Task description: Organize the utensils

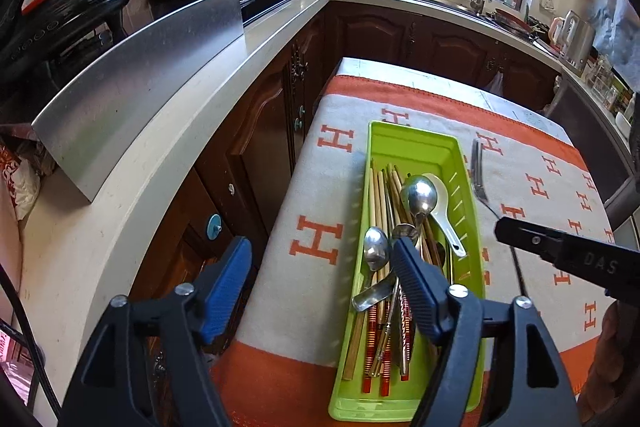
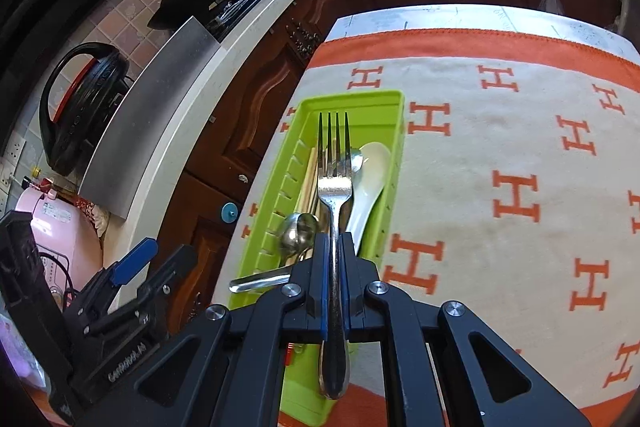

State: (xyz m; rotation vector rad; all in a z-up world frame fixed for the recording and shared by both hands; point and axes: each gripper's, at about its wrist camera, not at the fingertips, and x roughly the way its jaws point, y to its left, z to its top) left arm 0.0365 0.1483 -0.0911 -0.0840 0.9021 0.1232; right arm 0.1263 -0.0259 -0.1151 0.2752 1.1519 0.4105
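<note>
Right gripper [image 2: 334, 247] clamped tight on a metal fork [image 2: 335, 187]; fingers [image 2: 320, 267] pinch the handle near mid-length, tines pointing away, butt end hanging back under the camera; fork held in the air above the green tray [image 1: 460, 163], not touching it.

Left gripper [image 1: 324, 255] spread wide with nothing between its fingers [image 1: 228, 275]; it hangs over the near end of the tray, one finger above the utensils, the other out past the tray's left rim.

Tray lies lengthwise on the orange-and-white cloth [image 2: 500, 147] covering the surface; already inside: wooden chopsticks [image 1: 380, 195] along the left, several metal spoons [image 1: 420, 195], one white ceramic spoon [image 1: 444, 211], red-banded chopsticks at the near end; contents overlap loosely.

Step in hand, as I judge it: lay the fork into the tray. To do it well: line the fork up with the tray's long axis; lower until it rests on the pile before letting go, so it does not clatter or bounce out; favour the right side beside the spoons; keep the left gripper clear of the descent path.
</note>
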